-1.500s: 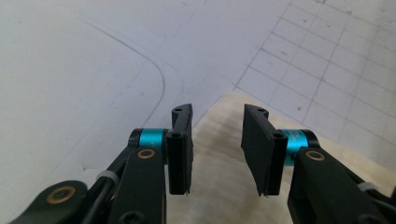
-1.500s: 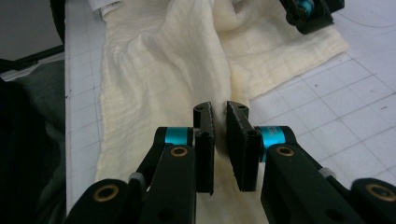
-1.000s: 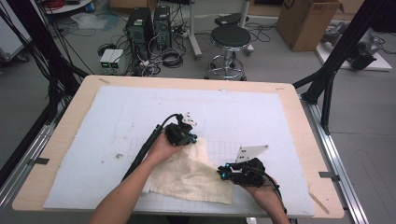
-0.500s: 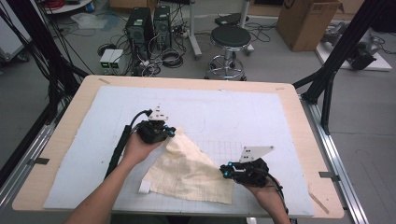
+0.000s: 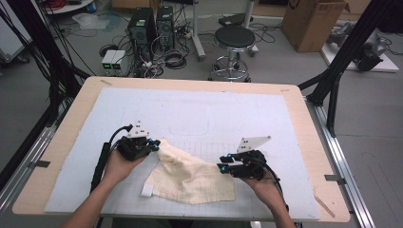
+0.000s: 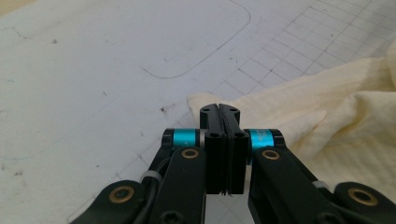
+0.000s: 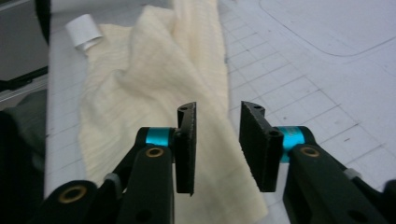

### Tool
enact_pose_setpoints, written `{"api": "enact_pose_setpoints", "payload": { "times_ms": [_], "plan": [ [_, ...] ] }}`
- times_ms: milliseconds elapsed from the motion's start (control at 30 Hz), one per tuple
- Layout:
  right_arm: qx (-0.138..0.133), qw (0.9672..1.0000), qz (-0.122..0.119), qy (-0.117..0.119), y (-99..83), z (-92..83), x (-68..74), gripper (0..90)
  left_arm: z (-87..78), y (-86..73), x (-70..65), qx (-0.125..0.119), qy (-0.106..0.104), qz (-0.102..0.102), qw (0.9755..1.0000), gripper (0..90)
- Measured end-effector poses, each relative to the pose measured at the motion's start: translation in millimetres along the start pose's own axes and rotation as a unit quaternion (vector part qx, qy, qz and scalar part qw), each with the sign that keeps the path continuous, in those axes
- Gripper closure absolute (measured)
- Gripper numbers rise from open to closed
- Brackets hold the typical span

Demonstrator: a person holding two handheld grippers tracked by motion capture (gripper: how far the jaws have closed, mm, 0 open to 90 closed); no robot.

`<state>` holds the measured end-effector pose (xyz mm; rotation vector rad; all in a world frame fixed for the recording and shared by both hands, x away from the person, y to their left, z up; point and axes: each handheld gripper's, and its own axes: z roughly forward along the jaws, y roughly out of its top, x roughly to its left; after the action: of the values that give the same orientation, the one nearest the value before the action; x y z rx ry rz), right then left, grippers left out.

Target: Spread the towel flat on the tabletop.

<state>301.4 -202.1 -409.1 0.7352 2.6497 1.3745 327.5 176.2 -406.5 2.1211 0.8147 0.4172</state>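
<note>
A cream waffle-weave cloth (image 5: 190,178) lies crumpled on the white mat near the front edge, with a white tag (image 5: 146,191) at its front left. My left gripper (image 5: 154,144) is shut on the cloth's far left corner; in the left gripper view the cloth (image 6: 327,107) spreads off to the right behind the closed jaws (image 6: 219,109). My right gripper (image 5: 223,166) sits at the cloth's right edge. Its jaws (image 7: 217,109) have just been opening and stand apart, with the cloth (image 7: 154,70) lying under and beyond them, untouched by the pads. The tag (image 7: 84,30) lies at the far left.
The white gridded mat (image 5: 214,109) covers a wooden table (image 5: 294,109) and stretches bare behind the cloth. On the floor beyond the table stand a black stool (image 5: 235,40), computer towers (image 5: 152,23) with cables, and a cardboard box (image 5: 313,23).
My left gripper has moved left with the cloth corner, drawing the cloth out to the left. My right gripper's jaws have opened off the cloth's right edge.
</note>
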Motion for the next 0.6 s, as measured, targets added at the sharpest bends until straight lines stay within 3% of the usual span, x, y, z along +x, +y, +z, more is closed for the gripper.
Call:
{"api": "enact_pose_setpoints", "payload": {
  "times_ms": [67, 167, 233, 300, 400, 600],
  "plan": [
    [0.015, 0.9996, 0.014, 0.021, 0.2, 10.0, -7.8, 58.7, 0.9, -1.8, -0.1, 0.002, -0.001, -0.001, 1.0000, 88.5],
    [0.053, 0.9979, 0.028, 0.024, -4.0, 22.0, -15.3, 56.4, 1.9, -2.7, 0.0, 0.002, -0.003, -0.002, 1.0000, 88.5],
    [0.067, 0.9964, 0.036, 0.039, -5.9, 25.3, -16.9, 64.4, 1.5, -2.6, 1.2, 0.000, -0.006, -0.002, 1.0000, 88.5],
    [0.074, 0.9954, 0.026, 0.055, -5.7, 26.0, -15.3, 81.8, 0.4, -2.7, 1.4, 0.000, -0.003, -0.006, 1.0000, 88.5],
    [0.072, 0.9950, 0.010, 0.068, -4.0, 19.8, -5.6, 86.3, -5.1, -3.9, 0.7, 0.003, 0.003, -0.004, 1.0000, 88.5],
    [0.056, 0.9954, -0.038, 0.068, -7.3, 2.0, 29.7, 86.6, -23.7, -15.6, 0.3, 0.003, 0.023, -0.004, 0.9997, 88.5]
  ]
}}
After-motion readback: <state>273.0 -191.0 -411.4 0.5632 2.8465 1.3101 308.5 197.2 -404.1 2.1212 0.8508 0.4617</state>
